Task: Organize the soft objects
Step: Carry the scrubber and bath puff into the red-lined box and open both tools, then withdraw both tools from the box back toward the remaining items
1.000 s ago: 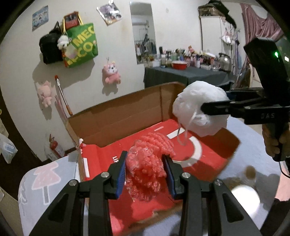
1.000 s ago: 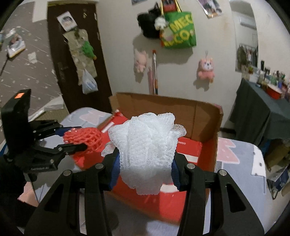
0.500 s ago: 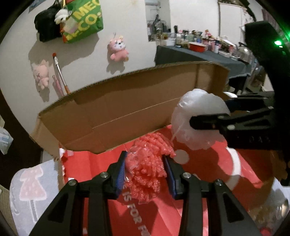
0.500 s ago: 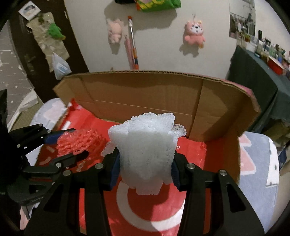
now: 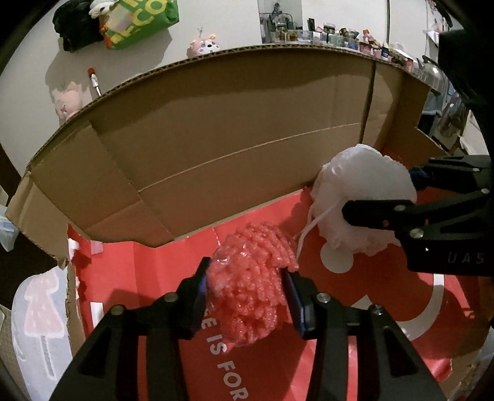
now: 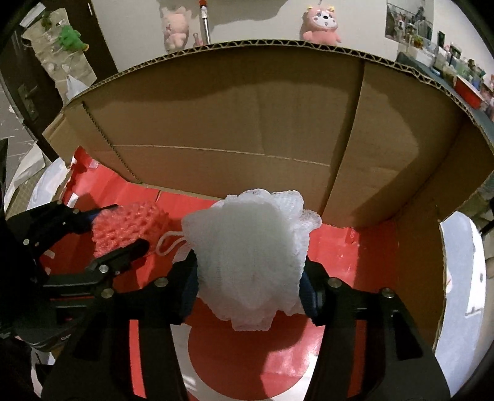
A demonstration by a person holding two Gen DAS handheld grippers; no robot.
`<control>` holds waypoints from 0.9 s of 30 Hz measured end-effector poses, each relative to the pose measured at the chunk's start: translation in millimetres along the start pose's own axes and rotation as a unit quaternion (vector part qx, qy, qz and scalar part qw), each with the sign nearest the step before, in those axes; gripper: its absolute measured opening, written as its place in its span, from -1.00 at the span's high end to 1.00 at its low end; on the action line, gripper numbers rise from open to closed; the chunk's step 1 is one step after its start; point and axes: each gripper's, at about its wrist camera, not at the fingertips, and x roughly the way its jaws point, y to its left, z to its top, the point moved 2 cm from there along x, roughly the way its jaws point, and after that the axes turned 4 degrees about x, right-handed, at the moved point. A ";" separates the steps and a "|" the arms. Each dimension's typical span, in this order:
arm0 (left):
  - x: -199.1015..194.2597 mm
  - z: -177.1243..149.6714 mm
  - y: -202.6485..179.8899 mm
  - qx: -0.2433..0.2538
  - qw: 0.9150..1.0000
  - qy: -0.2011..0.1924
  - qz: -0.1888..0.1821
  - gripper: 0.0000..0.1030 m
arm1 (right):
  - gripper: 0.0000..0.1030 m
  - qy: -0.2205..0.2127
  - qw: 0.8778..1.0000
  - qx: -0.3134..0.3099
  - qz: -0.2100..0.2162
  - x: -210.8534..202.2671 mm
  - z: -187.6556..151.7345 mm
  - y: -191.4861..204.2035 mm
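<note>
A pink foam-net ball (image 5: 247, 283) sits between the blue pads of my left gripper (image 5: 247, 296), whose jaws are opening while the pads still touch its sides. Just to its right, my right gripper (image 5: 379, 192) holds a white mesh bath puff (image 5: 364, 203) with a loose cord; in the right wrist view the puff (image 6: 250, 253) fills that gripper (image 6: 248, 277), whose jaws are also opening. Both hang low over the red floor (image 5: 154, 308) of an open cardboard box (image 5: 231, 138). The right wrist view shows my left gripper (image 6: 125, 228) with the pink ball (image 6: 129, 225) at left.
The box's tall brown back wall (image 6: 247, 123) stands close ahead, with a side flap (image 6: 432, 172) at right. Its red liner carries a white ring and lettering. A grey cloth with pink tree prints (image 5: 37, 308) lies outside the box. Plush toys (image 6: 321, 24) hang on the wall behind.
Both grippers have come forward and down over the box rim to just above its red floor. Their jaws have widened a little around the pink ball and the white puff.
</note>
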 end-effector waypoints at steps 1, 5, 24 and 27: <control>-0.2 -0.4 -1.0 0.002 1.000 0.000 0.002 0.10 | -0.09 0.001 1.000 -0.001 -0.002 -0.1 -0.2 0.5; -1.3 -1.8 -5.2 0.003 1.000 -0.001 0.005 0.06 | -0.15 0.003 1.000 -0.002 -0.007 -4.7 -0.2 3.8; -31.9 -7.6 0.6 -0.034 0.999 -0.022 -0.004 -0.55 | -0.43 0.004 1.000 0.022 0.012 -14.4 -1.9 -5.0; -50.6 -7.9 1.2 -0.039 0.998 -0.043 -0.007 -0.65 | -0.50 -0.002 1.000 0.022 0.012 -20.4 1.6 -5.9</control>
